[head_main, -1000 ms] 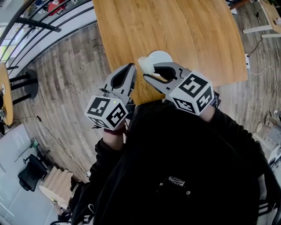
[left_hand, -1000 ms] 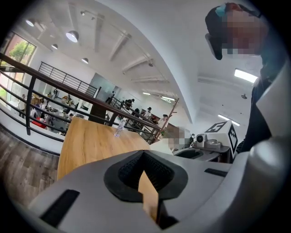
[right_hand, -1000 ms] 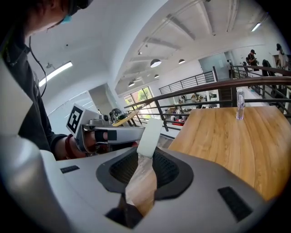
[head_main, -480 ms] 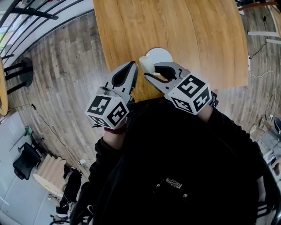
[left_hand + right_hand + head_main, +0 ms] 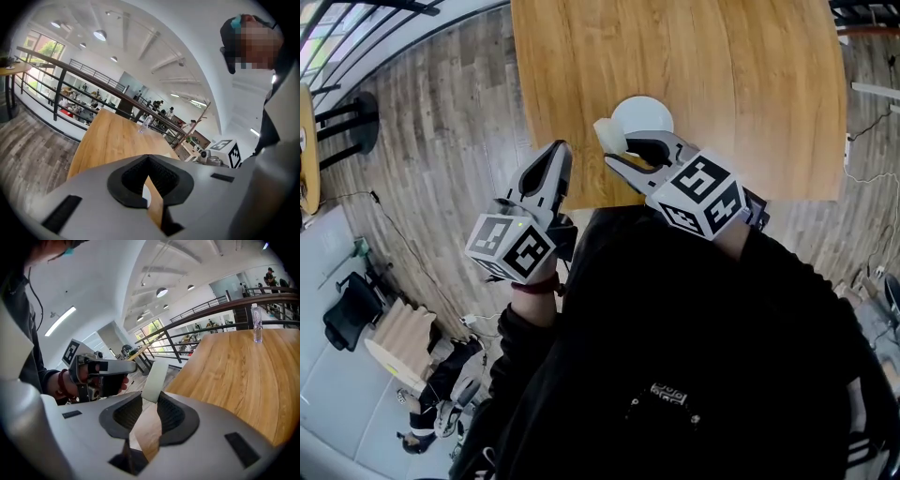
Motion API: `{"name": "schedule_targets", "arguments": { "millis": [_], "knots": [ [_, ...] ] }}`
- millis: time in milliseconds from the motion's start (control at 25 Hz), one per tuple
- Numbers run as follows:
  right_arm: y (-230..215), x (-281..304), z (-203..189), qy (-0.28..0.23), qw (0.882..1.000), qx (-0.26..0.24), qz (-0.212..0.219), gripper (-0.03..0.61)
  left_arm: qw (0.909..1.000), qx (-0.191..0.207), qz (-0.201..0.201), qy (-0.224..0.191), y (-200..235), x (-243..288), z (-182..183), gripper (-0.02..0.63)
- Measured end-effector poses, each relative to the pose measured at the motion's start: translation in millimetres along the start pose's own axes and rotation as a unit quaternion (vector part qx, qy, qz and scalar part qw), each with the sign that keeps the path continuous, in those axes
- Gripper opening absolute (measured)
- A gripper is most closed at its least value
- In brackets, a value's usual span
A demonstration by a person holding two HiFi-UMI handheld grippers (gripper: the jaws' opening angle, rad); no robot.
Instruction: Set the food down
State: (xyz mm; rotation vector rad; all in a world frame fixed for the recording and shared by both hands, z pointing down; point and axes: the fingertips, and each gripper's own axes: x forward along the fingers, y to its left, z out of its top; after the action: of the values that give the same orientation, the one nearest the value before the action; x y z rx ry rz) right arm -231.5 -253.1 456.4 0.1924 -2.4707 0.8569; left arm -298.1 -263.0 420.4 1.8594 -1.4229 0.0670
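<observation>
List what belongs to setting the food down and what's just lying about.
Job: pale food slice, clamped in the right tongs; white plate, likely drop spot; wooden table.
Lying about: water bottle at the table's far end; left tongs, shut and empty.

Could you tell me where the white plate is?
Head view: the white plate sits on the table, by its near edge, beyond the right hand-held gripper.

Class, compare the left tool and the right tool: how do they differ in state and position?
The right tool clamps a pale piece of food; the left tool is shut on nothing. The right tool's tips sit beside the white plate; the left tool is off at the wooden table's left edge. Both point toward the table.
</observation>
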Motion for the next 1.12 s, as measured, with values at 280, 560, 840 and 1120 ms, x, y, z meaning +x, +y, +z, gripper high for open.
{"name": "schedule_targets", "arguments": {
  "millis": [280,560,840,1120],
  "knots": [
    [-19.3,11.0,-21.6,0.011,1.0,0.017,0.004,0.11,0.9996,-0.002,0.021,0.021,7.9,-6.1,-16.5,-0.003],
    [-32.6,28.7,-49.9,0.031,0.998,0.053,-0.001,0.11,0.9975,0.013,0.026,0.064,10.8,-8.4,-34.0,-0.003],
    [-61.4,53.9,-96.3,0.079,0.992,0.095,-0.021,0.11,0.996,0.012,0.036,0.081,22.1,-16.4,-41.7,-0.003],
    [-87.8,68.7,-127.1,0.103,0.983,0.146,-0.034,0.11,0.9946,0.009,0.033,0.098,21.6,-14.4,-51.8,-0.003]
  ]
}}
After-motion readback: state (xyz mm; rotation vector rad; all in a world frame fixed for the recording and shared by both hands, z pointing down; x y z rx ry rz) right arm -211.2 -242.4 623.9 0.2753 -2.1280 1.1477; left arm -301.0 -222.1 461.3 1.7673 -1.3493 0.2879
